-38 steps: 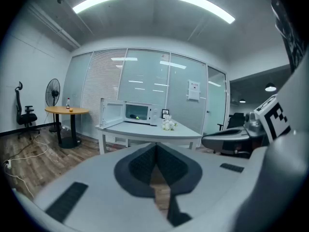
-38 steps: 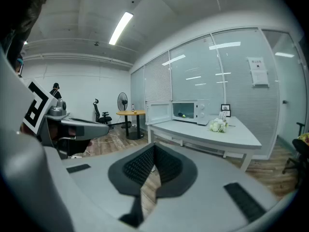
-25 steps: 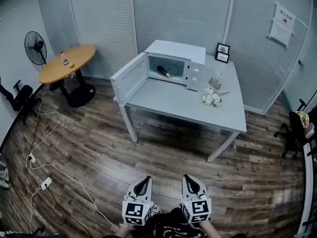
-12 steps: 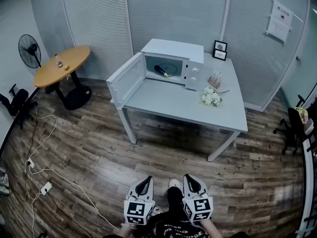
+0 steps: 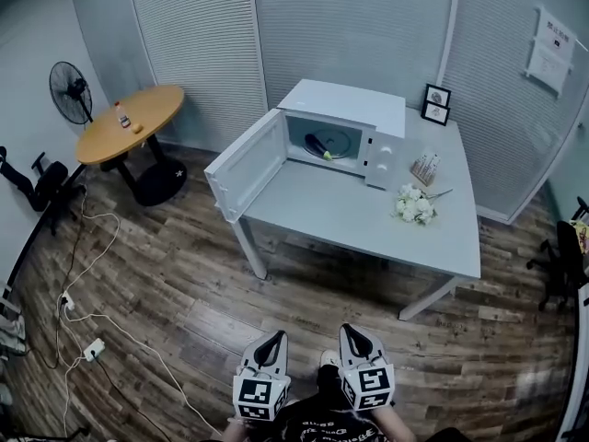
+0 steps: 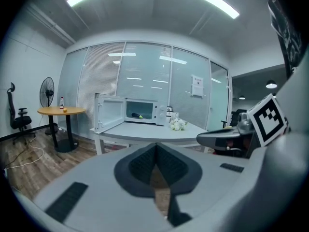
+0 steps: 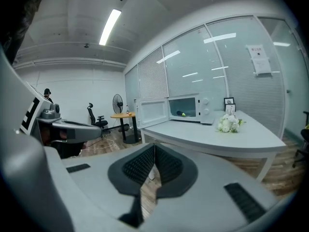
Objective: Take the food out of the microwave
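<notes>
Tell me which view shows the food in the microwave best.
Head view: it looks into the open microwave, showing the dark food with a yellow-green end. Both gripper views show it only as a tiny distant speck.

I log the table (image 5: 340, 212) ahead of me, across open floor. The microwave (image 5: 354, 107) sits on its far left part, its door (image 5: 248, 162) swung out leftward past the table edge. The food (image 5: 318, 145) lies inside the cavity. To the right of the microwave stands a small holder (image 5: 424, 168), with flowers (image 5: 415, 205) just in front of it and picture frames (image 5: 436, 104) behind. The round table (image 5: 156, 109) is far left, the fan (image 5: 72, 92) beyond it. The left gripper (image 5: 270, 337) and right gripper (image 5: 355, 331) are side by side near me, well apart from the table.
</notes>
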Available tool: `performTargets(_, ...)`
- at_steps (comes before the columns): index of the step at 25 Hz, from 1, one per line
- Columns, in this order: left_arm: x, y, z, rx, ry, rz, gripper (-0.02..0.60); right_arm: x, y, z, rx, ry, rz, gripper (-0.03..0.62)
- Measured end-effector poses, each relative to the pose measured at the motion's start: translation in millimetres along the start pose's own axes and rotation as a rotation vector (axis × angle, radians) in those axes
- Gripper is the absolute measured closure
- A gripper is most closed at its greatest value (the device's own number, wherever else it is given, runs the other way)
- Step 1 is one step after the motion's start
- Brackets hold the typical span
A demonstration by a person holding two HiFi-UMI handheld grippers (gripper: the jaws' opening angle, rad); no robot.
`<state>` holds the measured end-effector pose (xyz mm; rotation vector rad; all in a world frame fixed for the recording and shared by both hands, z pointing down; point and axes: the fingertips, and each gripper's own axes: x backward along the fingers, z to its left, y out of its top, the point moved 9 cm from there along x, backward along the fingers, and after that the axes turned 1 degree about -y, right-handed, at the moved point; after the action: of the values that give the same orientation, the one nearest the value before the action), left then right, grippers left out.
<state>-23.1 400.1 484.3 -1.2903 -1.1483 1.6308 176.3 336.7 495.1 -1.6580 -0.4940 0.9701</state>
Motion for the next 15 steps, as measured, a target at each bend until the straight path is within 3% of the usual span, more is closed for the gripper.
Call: performTargets(15, -118.9, 28.2, -8.1, 0.038, 0.046, 0.026, 0.574, -74.9, 31.8, -101.2, 0.016, 0.045, 0.015, 0.589)
